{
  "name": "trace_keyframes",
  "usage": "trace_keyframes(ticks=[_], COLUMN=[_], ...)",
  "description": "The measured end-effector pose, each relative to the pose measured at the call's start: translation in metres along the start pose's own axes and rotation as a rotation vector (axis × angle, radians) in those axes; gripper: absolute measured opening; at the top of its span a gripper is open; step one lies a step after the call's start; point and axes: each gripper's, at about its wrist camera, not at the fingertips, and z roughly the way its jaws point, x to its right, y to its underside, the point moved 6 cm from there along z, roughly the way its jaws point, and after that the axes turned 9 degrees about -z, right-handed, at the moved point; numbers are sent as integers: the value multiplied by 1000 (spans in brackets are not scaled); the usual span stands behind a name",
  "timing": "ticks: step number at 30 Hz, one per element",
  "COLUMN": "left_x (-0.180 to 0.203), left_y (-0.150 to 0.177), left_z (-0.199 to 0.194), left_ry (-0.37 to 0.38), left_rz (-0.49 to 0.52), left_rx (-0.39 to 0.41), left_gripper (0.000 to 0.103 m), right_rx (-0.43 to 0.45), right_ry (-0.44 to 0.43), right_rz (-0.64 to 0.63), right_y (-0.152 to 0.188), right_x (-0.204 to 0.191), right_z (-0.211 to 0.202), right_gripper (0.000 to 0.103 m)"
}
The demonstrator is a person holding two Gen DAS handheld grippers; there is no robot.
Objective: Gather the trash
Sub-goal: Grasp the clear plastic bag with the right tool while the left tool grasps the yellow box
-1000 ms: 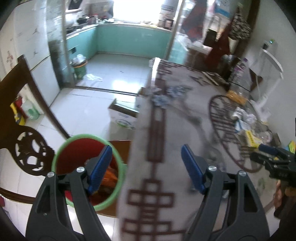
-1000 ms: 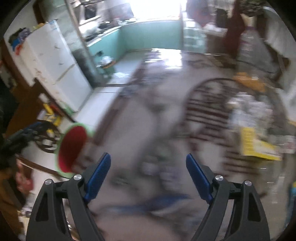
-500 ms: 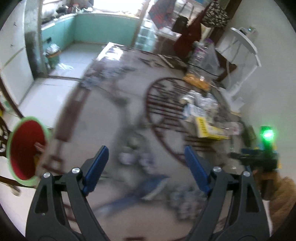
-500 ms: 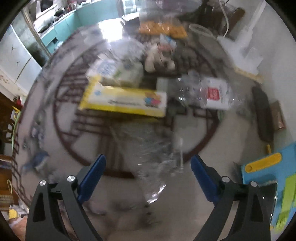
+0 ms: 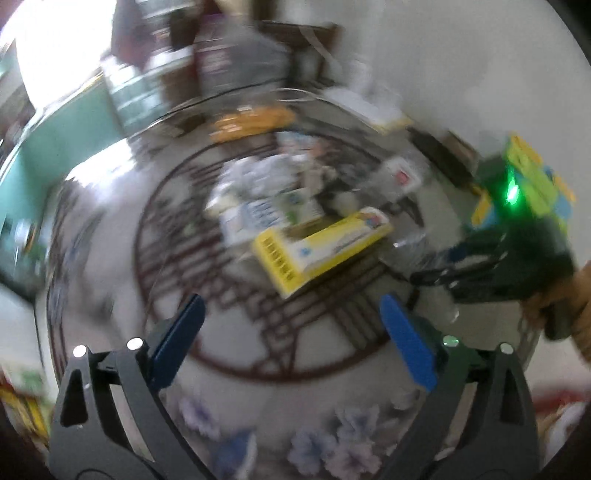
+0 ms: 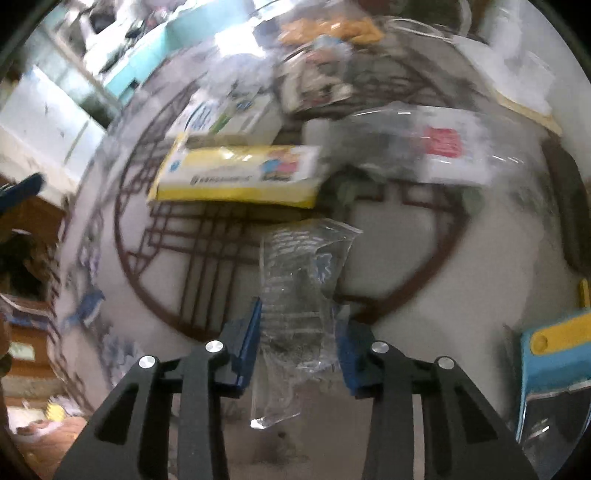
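Note:
In the right wrist view a crumpled clear plastic bag (image 6: 299,280) lies on the patterned tablecloth (image 6: 402,254). My right gripper (image 6: 300,338) is closing its jaws, and the blue pads press on the bag's two sides. In the blurred left wrist view my left gripper (image 5: 291,299) hangs over the cloth just short of a yellow box (image 5: 321,247). Its jaws are opening wide with nothing between them. That yellow box (image 6: 240,175) sits just beyond the bag.
Behind the box are a white and blue carton (image 6: 229,114), a clear packet with a red label (image 6: 443,147) and an orange snack bag (image 6: 332,27). A blue and yellow item (image 6: 554,354) lies at the right. A green light (image 5: 511,192) glows on the right hand's device.
My left gripper swung from the red bin at the table's edge to above the yellow box, its jaws widening. My right gripper dropped over the clear bag and closed on it.

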Motion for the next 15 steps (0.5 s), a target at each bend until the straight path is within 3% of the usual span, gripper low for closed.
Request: trace_keyframes(ticks=[7, 11, 14, 15], left_x=[49, 60, 63, 63], left_y=[-19, -15, -13, -14], left_z=[77, 112, 134, 135], left_ry=[-29, -3, 21, 19], left_rz=[451, 559, 576, 582], left_rx=[-106, -182, -241, -226], left_gripper=[94, 93, 86, 85], right_rx=[157, 163, 152, 149], right_ry=[17, 20, 5, 1], right_rz=[195, 249, 276, 280], right_y=[-3, -3, -1, -2], right_x=[50, 61, 65, 66], right_z=[-47, -46, -43, -40], right_gripper=[42, 44, 46, 46])
